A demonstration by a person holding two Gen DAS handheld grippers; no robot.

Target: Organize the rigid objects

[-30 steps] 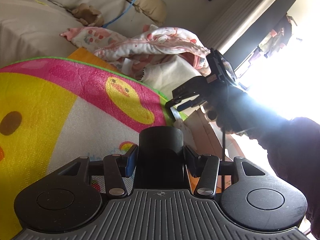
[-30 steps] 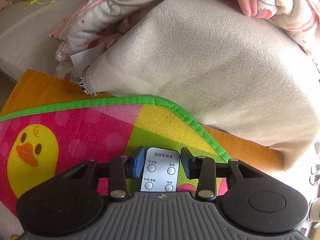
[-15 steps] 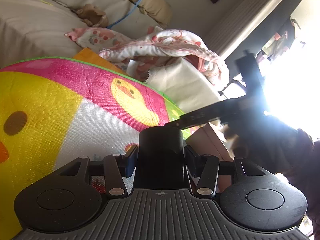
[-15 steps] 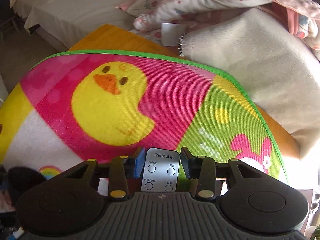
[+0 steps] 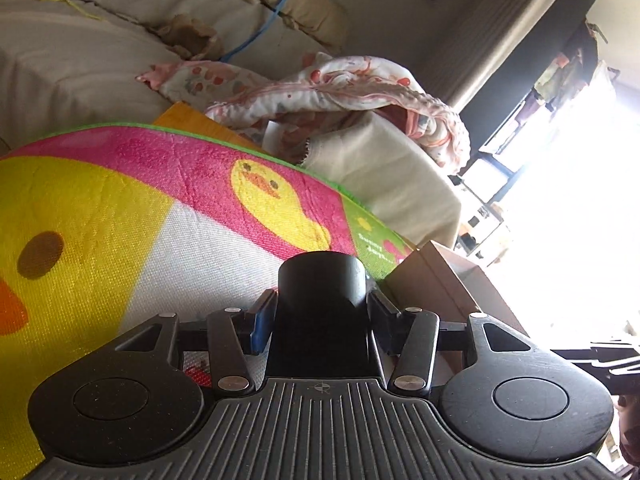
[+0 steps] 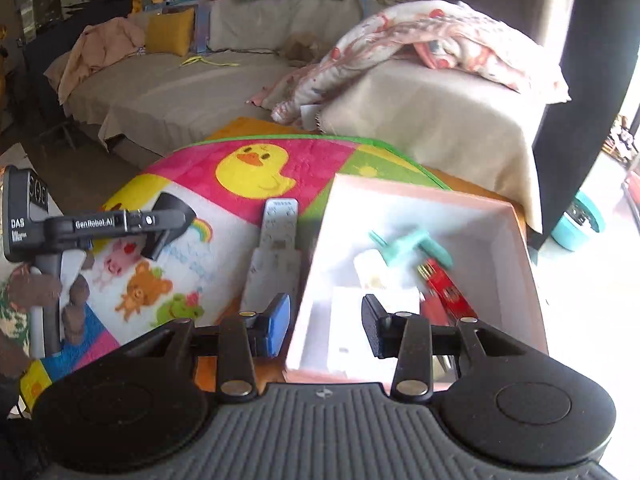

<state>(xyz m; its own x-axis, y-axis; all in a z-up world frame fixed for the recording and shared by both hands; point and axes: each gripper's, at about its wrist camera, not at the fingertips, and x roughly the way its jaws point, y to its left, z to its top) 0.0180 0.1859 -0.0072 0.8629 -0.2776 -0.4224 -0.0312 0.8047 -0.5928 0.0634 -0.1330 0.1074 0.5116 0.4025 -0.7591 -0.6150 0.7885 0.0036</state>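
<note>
My left gripper (image 5: 320, 320) is shut on a black cylindrical object (image 5: 322, 280), held above the duck play mat (image 5: 160, 220). It also shows from the side in the right wrist view (image 6: 160, 232), at the mat's left. My right gripper (image 6: 324, 324) is open and empty, hovering over the left wall of a pink box (image 6: 516, 240). The box holds a teal tool (image 6: 412, 244), a red pack (image 6: 448, 292) and white items. A white remote (image 6: 276, 248) lies on the mat just left of the box, ahead of my left finger.
A beige sofa (image 6: 200, 88) with a floral blanket (image 6: 440, 36) runs behind the mat. A beige cloth-covered block (image 6: 440, 120) stands behind the box. A teal bowl (image 6: 576, 220) sits on the floor at the right. A bright window (image 5: 580, 160) glares in the left wrist view.
My right gripper has opened and let go of the white remote, which now lies on the mat. The right gripper has pulled back and up. The left gripper still holds the black cylinder.
</note>
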